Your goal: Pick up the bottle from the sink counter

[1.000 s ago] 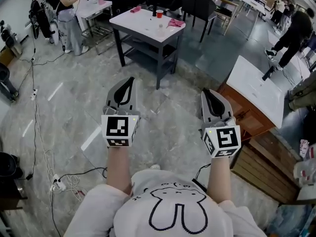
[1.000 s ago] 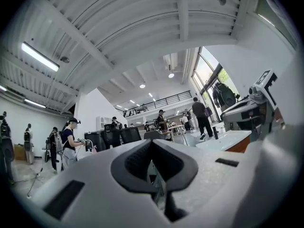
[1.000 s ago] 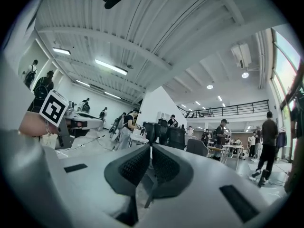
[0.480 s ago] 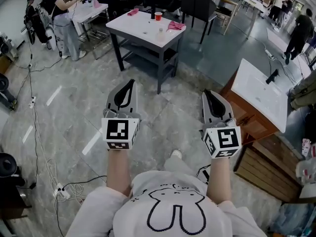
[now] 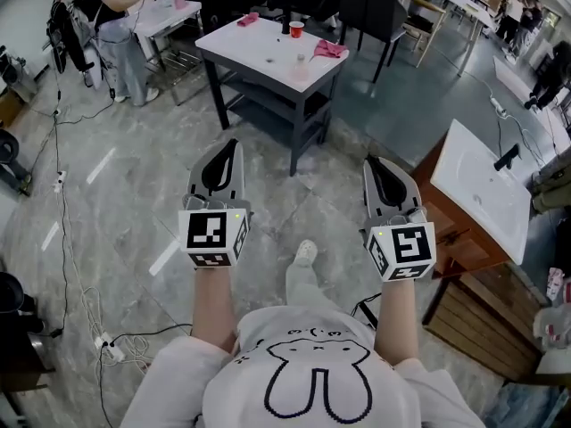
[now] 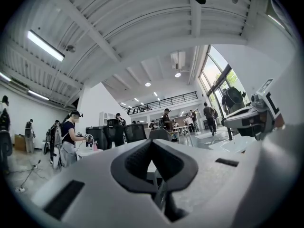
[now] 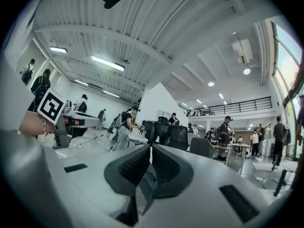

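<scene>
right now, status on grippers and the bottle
Left gripper shut, empty. Right gripper shut, empty. No bottle made out on the sink counter, off to the right. Nothing blocking that I can see.

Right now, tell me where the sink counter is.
In the head view the sink counter stands at the right edge, white-topped with a black faucet, on a wooden cabinet, right of the right gripper.

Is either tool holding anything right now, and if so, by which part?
Nothing is held. The left tool and the right tool both have jaws closed together with nothing between them.
</scene>
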`<act>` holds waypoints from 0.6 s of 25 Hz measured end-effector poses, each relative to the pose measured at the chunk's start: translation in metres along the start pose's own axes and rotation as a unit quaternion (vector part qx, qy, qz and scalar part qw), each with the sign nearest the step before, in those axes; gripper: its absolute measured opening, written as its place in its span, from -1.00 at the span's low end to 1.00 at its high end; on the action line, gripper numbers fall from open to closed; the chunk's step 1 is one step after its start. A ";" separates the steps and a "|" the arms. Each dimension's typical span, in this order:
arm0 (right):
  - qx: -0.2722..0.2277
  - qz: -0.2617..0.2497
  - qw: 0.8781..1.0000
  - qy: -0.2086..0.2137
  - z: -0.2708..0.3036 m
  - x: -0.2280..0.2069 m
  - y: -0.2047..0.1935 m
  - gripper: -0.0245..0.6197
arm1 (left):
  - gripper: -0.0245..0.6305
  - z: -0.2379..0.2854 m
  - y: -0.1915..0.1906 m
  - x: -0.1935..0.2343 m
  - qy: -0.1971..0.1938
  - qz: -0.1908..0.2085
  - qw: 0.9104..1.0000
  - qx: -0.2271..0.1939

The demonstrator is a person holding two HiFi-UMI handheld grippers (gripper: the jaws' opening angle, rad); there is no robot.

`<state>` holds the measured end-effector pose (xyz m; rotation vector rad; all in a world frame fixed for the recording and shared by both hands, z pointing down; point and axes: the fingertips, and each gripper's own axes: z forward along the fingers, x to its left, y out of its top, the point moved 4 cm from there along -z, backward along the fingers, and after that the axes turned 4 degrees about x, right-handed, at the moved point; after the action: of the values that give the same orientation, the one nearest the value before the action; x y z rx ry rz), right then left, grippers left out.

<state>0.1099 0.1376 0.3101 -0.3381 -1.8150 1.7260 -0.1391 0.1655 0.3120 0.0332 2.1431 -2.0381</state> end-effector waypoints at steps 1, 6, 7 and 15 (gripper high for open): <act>0.000 0.000 1.000 0.001 0.011 -0.004 -0.001 -0.81 | -0.90 0.010 -0.002 0.003 0.000 0.000 1.000 0.002; -0.002 0.003 1.000 0.009 0.074 -0.032 -0.002 -0.81 | -0.90 0.072 -0.005 0.018 -0.004 -0.006 1.000 0.005; -0.002 0.004 1.000 0.010 0.086 -0.040 -0.004 -0.81 | -0.90 0.085 -0.006 0.019 -0.012 -0.012 1.000 0.001; 0.007 0.017 1.000 0.023 0.189 -0.099 -0.025 -0.81 | -0.90 0.198 -0.011 0.028 -0.051 -0.044 0.998 -0.015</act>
<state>0.0831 -0.0755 0.3152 -0.4013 -1.7735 1.7383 -0.1446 -0.0346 0.3106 -0.1671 2.1471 -2.0077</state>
